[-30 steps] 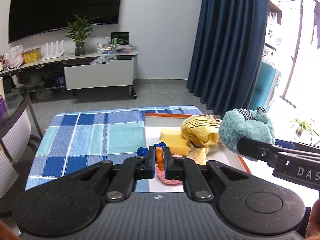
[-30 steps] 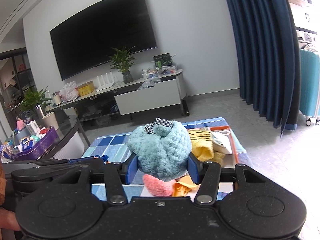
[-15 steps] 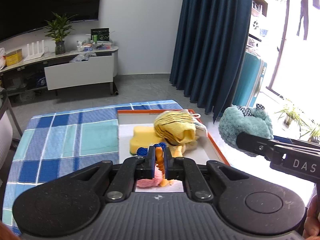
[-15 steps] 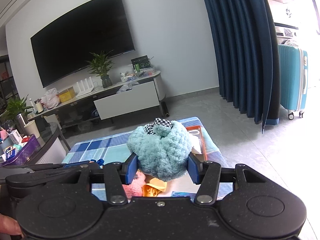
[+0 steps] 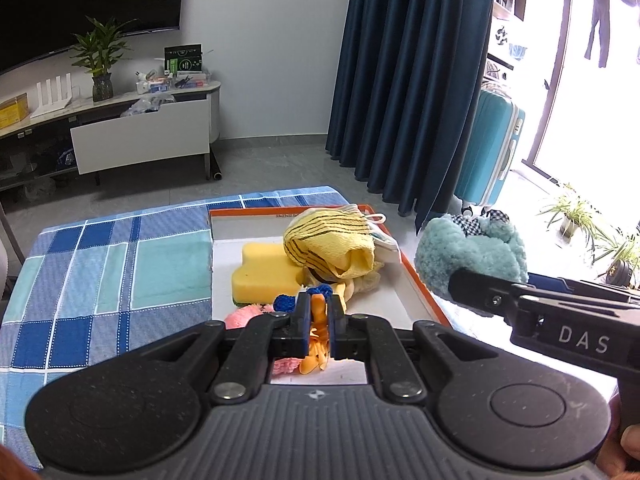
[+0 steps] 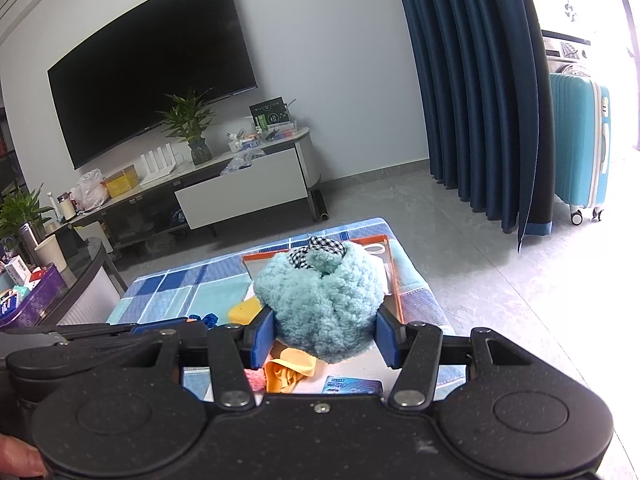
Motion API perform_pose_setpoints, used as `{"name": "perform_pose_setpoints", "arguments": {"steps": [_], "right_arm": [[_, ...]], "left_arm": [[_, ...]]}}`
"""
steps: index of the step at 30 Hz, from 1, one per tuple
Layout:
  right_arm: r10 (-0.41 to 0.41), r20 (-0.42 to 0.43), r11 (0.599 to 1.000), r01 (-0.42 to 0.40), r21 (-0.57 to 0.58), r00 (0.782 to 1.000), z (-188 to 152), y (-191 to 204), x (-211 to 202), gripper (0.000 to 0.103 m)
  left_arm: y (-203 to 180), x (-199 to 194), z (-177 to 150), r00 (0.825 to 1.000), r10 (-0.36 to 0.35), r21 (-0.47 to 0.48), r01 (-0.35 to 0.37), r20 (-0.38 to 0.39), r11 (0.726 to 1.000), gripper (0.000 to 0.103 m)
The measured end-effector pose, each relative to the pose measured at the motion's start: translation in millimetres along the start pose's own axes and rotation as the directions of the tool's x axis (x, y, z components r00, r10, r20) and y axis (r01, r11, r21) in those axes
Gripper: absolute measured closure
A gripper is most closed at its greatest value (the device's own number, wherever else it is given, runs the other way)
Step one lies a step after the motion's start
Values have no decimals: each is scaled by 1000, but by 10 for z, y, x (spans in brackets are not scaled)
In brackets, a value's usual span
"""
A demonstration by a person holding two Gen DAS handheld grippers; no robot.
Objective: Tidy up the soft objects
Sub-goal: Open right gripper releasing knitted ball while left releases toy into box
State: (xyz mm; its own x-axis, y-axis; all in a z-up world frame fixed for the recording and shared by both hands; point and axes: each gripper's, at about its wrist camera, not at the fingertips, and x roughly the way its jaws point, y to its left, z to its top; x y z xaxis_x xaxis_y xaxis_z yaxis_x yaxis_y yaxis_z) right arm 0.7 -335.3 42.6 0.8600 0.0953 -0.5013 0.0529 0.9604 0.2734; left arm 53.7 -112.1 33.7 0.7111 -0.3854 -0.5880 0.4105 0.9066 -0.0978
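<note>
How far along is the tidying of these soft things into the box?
Already in the orange-rimmed box: a yellow sponge, a yellow striped cloth, pink and blue fluffy bits. In hand: the left gripper pinches an orange cloth, and the right gripper clamps a fluffy teal toy. Both remain to be set down.

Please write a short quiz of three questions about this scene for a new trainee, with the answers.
1. True or false: the right gripper holds the fluffy light-blue plush ball.
2. What is pinched in the left gripper?
A. yellow sponge block
B. thin orange cloth
C. pink fluffy item
3. Where does the yellow sponge block lie?

Key:
1. True.
2. B, the thin orange cloth.
3. Inside the orange-rimmed white tray, beside the yellow black-striped cloth bundle.
</note>
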Motion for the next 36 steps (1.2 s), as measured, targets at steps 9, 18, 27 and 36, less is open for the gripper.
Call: {"name": "perform_pose_setpoints", "arguments": {"steps": [9,18,27,36], "right_arm": [[-12,-39,1000,12,8,999,1,-37,200,39],[-19,-63,1000,20,20,998,-17,-74,387,37],[-14,-49,999,15,28,999,-44,-162,449,31],[-29,-5,997,30,67,1000,-35,-325,279,29]], "left_arm": [[9,96,-16,999,-21,-1,21,-30,1000,92],[2,180,-24,998,-33,-2,33,-51,999,92],[-11,251,-39,997,-32,0,32,-70,999,92],[-195,352,-38,994,-70,35,73,-87,997,89]]}}
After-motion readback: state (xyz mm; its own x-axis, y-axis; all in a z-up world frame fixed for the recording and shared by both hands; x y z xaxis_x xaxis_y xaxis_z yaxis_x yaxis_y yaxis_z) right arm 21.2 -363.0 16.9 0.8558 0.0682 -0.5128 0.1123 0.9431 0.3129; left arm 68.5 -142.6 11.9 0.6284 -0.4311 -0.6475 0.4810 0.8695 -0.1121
